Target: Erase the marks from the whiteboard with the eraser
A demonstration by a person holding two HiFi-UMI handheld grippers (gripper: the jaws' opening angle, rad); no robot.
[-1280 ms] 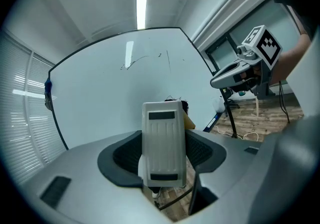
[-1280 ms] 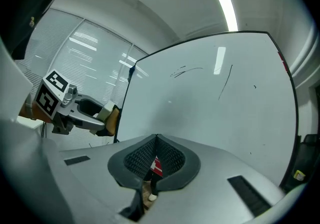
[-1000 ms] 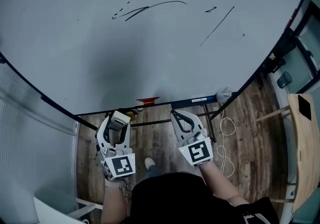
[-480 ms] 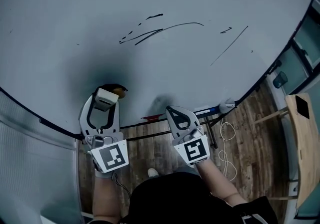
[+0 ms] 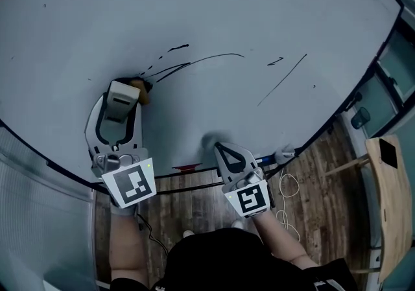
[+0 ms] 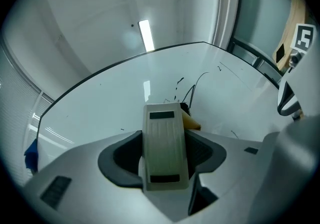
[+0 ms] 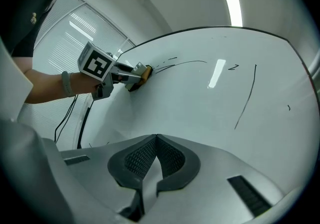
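The head camera looked steeply down from above the person onto the whiteboard [image 5: 214,11], the left gripper [image 5: 122,92] and the right gripper [image 5: 220,148]. Each gripper's camera sat close behind its own jaws, facing the board. All three views shared the marks [image 5: 194,63]; the right gripper view also caught the left gripper.

White-grey left gripper [image 5: 122,102] and right gripper [image 5: 224,150], dark ribbed pads [image 7: 142,160], black-and-white square-marker cubes [image 5: 130,183], thin black cable [image 5: 146,231], grey wristband [image 7: 65,83], black top [image 5: 227,260]

An office-like room, judging by the large whiteboard [image 5: 214,4], wood-plank floor [image 5: 194,202] and glazed partition [image 5: 397,56].
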